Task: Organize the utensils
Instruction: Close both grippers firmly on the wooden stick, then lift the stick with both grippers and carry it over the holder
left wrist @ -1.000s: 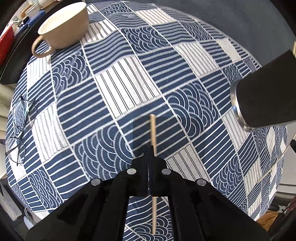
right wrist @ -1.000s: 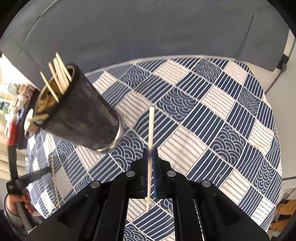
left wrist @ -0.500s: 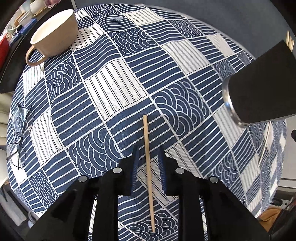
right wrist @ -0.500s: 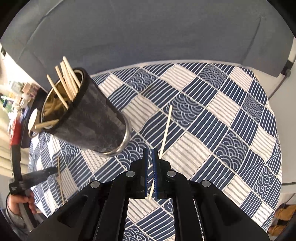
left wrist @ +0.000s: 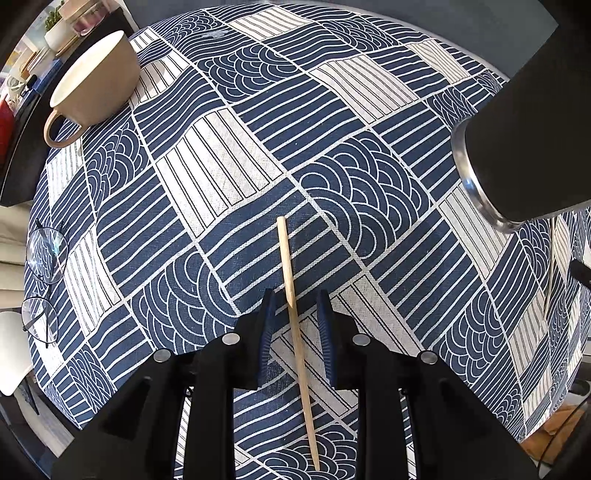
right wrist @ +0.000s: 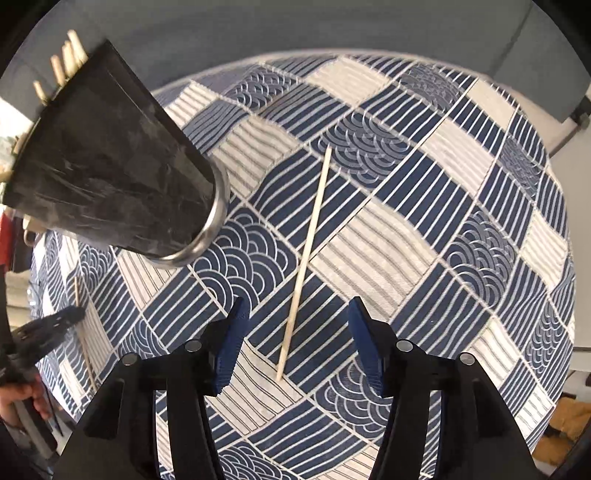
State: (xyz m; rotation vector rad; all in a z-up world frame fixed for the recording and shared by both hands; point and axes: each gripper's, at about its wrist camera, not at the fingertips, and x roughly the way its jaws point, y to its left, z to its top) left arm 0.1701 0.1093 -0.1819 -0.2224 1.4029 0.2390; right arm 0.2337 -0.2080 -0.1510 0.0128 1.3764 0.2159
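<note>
A wooden chopstick (left wrist: 295, 314) lies flat on the blue-and-white patterned tablecloth (left wrist: 221, 177), between the fingers of my open left gripper (left wrist: 294, 299). A second, paler chopstick (right wrist: 306, 254) lies on the cloth between the fingers of my open right gripper (right wrist: 295, 310). A black utensil holder with a metal base rim (right wrist: 110, 173) stands left of the right gripper with several chopsticks (right wrist: 66, 59) sticking out of its top. It also shows at the right edge of the left wrist view (left wrist: 524, 147). The left gripper (right wrist: 48, 328) appears far left in the right wrist view.
A beige mug (left wrist: 92, 88) stands at the far left of the table. A pair of glasses (left wrist: 42, 280) lies at the table's left edge. A grey sofa back (right wrist: 295, 29) runs behind the table. The person's hand (right wrist: 18, 402) shows at lower left.
Both grippers opened and let go of their chopsticks, which now lie on the cloth. The right gripper moved closer to the holder and lower over the table.
</note>
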